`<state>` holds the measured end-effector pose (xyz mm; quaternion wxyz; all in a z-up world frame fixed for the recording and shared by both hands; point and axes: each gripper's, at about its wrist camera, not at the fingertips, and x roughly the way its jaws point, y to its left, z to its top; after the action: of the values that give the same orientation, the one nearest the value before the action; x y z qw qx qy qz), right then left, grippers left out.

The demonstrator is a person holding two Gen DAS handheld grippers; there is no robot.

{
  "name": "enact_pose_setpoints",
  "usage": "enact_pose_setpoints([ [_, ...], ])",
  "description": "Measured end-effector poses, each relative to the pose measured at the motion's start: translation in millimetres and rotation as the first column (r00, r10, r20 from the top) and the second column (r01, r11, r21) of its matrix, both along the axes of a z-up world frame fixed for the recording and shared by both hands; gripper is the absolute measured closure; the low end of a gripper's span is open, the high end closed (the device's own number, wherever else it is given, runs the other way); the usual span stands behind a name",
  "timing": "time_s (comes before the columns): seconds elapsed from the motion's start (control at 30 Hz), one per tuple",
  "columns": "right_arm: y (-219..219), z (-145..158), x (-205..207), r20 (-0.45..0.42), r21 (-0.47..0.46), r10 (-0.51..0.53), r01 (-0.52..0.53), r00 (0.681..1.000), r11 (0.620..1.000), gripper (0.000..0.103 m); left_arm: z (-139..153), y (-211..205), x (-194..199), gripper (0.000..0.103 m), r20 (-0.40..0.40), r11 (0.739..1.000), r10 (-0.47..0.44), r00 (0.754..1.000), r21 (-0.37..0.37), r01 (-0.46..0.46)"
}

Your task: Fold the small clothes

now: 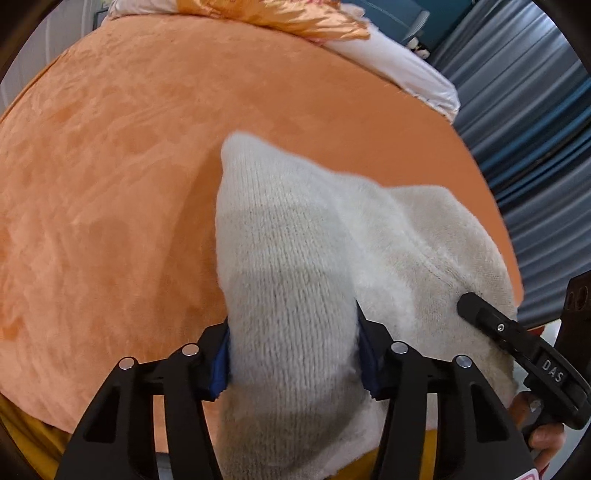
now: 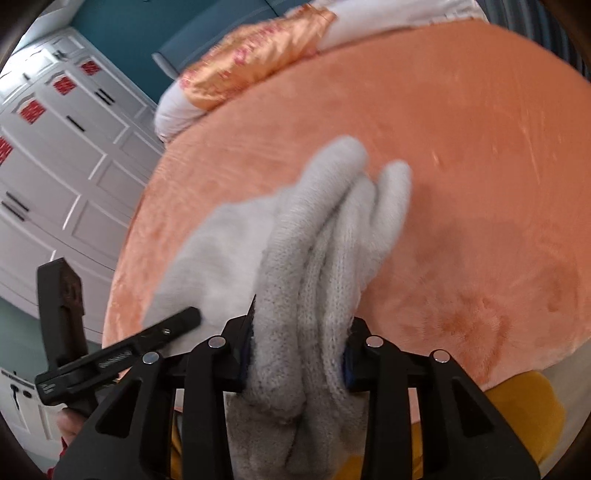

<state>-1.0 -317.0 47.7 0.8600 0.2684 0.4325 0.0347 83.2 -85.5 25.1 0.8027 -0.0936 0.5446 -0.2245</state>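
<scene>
Left gripper (image 1: 293, 354) is clamped on the cuff end of the white knit glove (image 1: 295, 258), its blue pads (image 1: 221, 363) pressing both sides. Right gripper (image 2: 297, 349) grips the bunched finger end, and the glove hangs above the orange plush blanket (image 1: 110, 184).

We see the thick knitted white glove (image 1: 288, 258) above the bed with the orange plush cover (image 1: 110, 184), its near end between the pads of the left tool (image 1: 293, 354). In the right wrist view its bunched finger end sits between the pads of the right tool (image 2: 299, 354), fingers pointing away over the bed. The right tool lies right of the left one. Behind, at the bed's far edge, a shiny orange satin pillow (image 1: 280, 18) rests on white bedding (image 1: 406, 66). A white panelled wardrobe (image 2: 55, 155) stands left of the bed.
</scene>
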Motion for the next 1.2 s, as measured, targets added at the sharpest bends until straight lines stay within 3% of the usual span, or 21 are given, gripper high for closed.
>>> enact_pose_setpoints([
  [0.3, 24.1, 59.6, -32.7, 0.13, -0.052, 0.019, -0.012, 0.991, 0.999, 0.07, 54.0, 22.2, -16.1, 0.054, 0.112, 0.996, -0.019, 0.994, -0.09, 0.029],
  [0.43, 45.0, 91.8, -35.3, 0.224, -0.097, 0.061, -0.041, 0.973, 0.994, 0.07, 85.9, 37.5, -19.4, 0.055, 0.193, 0.993, -0.01, 0.981, -0.11, 0.032],
  [0.6, 80.9, 123.8, -5.2, 0.347, -0.116, 0.137, -0.102, 0.928, 0.988, 0.07, 135.5, 68.8, -10.7, 0.055, 0.341, 0.996, 0.049, 0.939, -0.092, -0.019],
  [0.73, 103.1, 120.0, 32.8, 0.401, -0.076, 0.167, -0.149, 0.901, 0.986, 0.07, 152.4, 96.1, 8.9, 0.055, 0.419, 0.995, 0.1, 0.902, -0.058, -0.083],
  [0.8, 107.4, 100.7, 52.5, 0.378, -0.063, 0.151, -0.137, 0.913, 0.989, 0.068, 140.4, 109.3, 28.7, 0.054, 0.421, 0.993, 0.116, 0.9, -0.02, -0.119],
  [0.87, 106.0, 57.5, 81.0, 0.263, -0.038, 0.107, -0.101, 0.959, 0.994, 0.063, 111.8, 118.4, 49.4, 0.049, 0.381, 0.989, 0.119, 0.917, 0.033, -0.142],
  [0.93, 101.5, -1.0, 103.2, 0.076, -0.004, 0.056, -0.056, 0.995, 0.998, 0.062, 61.8, 130.8, 69.9, 0.049, 0.288, 0.981, 0.132, 0.948, 0.102, -0.168],
  [0.97, 99.1, -30.1, 105.6, -0.025, -0.02, 0.012, -0.012, 1.0, 1.0, 0.064, 32.6, 137.8, 77.2, 0.052, 0.228, 0.969, 0.149, 0.962, 0.158, -0.188],
  [1.0, 97.3, -41.8, 101.0, -0.061, -0.04, -0.019, 0.017, 0.998, 0.999, 0.066, 12.7, 144.2, 79.2, 0.062, 0.18, 0.958, 0.17, 0.969, 0.201, -0.205],
  [1.1, 93.9, -40.3, 77.8, -0.027, -0.038, -0.025, 0.024, 0.999, 0.999, 0.067, -7.6, 173.6, 62.1, 0.062, 0.117, 0.962, 0.226, 0.967, 0.127, -0.24],
  [1.2, 106.9, -18.1, 79.6, 0.009, -0.124, 0.029, -0.028, 1.0, 0.992, 0.068, -2.0, 185.1, 51.0, 0.062, 0.136, 0.957, 0.262, 0.955, 0.093, -0.276],
])
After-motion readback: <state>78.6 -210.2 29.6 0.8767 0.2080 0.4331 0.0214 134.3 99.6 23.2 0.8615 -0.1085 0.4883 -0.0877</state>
